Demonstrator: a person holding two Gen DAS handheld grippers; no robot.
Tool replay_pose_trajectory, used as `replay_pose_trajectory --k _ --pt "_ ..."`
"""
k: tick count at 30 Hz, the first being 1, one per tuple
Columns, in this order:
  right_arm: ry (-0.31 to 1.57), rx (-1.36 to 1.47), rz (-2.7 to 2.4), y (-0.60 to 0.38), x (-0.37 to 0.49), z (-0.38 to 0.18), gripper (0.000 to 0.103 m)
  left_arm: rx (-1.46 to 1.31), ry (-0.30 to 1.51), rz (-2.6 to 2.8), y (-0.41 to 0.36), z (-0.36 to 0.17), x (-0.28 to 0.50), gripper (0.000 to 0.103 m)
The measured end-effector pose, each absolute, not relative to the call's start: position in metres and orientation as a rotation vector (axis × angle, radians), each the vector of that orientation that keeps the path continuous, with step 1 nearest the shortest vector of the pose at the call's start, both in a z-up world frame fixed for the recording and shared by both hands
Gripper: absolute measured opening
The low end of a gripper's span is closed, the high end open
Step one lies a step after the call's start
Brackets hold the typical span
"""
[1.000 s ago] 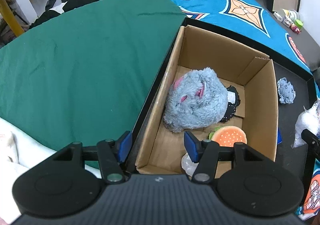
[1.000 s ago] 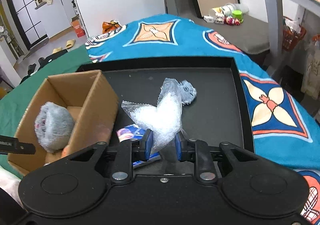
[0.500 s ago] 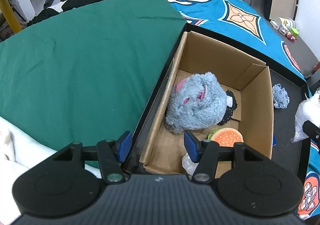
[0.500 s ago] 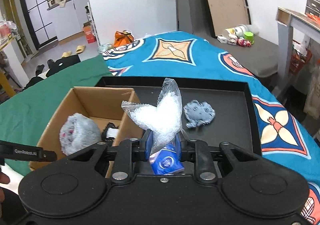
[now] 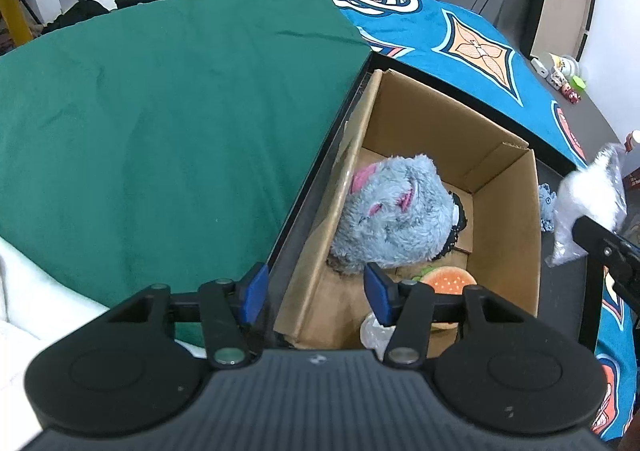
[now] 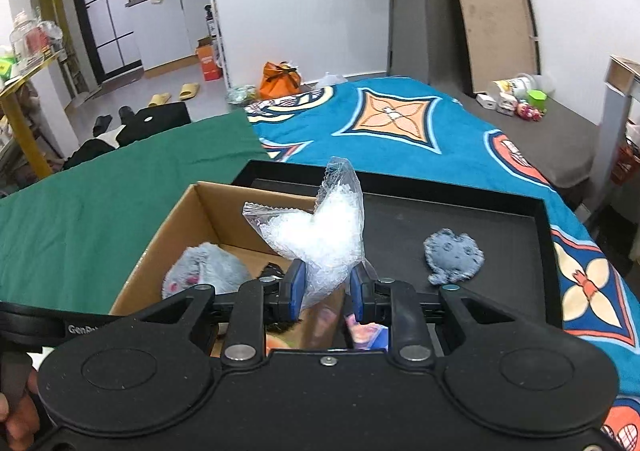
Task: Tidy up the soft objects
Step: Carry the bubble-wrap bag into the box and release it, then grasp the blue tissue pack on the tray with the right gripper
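A cardboard box [image 5: 508,235] stands in the left part of a black tray [image 6: 500,219]. Inside lie a fluffy grey plush [image 5: 396,211] with pink ears, a burger toy [image 5: 448,279] and a clear crumpled piece [image 5: 370,331]. My right gripper [image 6: 326,287] is shut on a clear bag of white filling [image 6: 320,231], held in the air over the box's right wall [image 6: 320,325]. My left gripper [image 5: 316,291] hovers above the box's near left corner. Its jaws are closing with nothing gripped between them. A small grey-blue plush [image 6: 454,255] lies on the tray.
The tray rests on a bed with a green cloth [image 5: 160,131] on the left and a blue patterned blanket [image 6: 400,123] behind. A blue packet [image 6: 366,333] lies on the tray beside the box. A hand [image 6: 16,423] shows at the lower left.
The right gripper has lifted the bag off the tray and carried it left to the box. The left gripper has drifted slightly and its jaws have narrowed a little.
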State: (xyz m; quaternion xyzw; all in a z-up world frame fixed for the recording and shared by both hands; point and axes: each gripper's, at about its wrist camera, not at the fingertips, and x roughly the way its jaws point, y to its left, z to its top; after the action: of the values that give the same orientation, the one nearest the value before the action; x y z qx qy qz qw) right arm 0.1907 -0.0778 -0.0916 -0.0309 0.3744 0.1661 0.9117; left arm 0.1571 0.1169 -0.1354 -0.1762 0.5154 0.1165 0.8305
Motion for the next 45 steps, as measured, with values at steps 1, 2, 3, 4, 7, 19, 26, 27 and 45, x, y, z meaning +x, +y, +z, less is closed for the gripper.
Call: replay_pose_trajectory --k 1,2,3,4,7,19,26,27,45 --pt "0.772 -0.066 0.347 -0.074 0.192 -0.092 0.024 -0.378 1.094 0.246 0.118 -0.136 0.158 0.051" --pt "0.772 -0.068 0.351 -0.071 0.193 -0.092 0.024 -0.384 1.096 0.242 0.118 -0.137 0.158 0.050" --pt "0.772 -0.068 0.355 -0.068 0.194 -0.092 0.024 -0.391 1.099 0.236 0.119 -0.139 0.159 0.049" --pt "0.772 -0.068 0.360 -0.065 0.196 -0.092 0.024 -0.396 1.102 0.232 0.120 -0.140 0.160 0.048" --pt "0.766 -0.068 0.370 -0.058 0.200 -0.091 0.024 -0.401 1.111 0.228 0.121 -0.144 0.162 0.046" --pt "0.785 -0.046 0.332 -0.065 0.200 -0.095 0.040 -0.418 1.103 0.267 0.129 -0.148 0.161 0.016" --pt "0.824 -0.027 0.297 -0.089 0.189 -0.108 0.042 -0.392 1.101 0.281 0.125 -0.141 0.160 0.019" --pt "0.829 -0.024 0.291 -0.093 0.187 -0.110 0.043 -0.380 1.100 0.285 0.122 -0.139 0.160 0.020" --pt "0.915 0.026 0.284 -0.129 0.188 -0.150 0.059 -0.254 1.113 0.315 0.098 -0.133 0.165 0.045"
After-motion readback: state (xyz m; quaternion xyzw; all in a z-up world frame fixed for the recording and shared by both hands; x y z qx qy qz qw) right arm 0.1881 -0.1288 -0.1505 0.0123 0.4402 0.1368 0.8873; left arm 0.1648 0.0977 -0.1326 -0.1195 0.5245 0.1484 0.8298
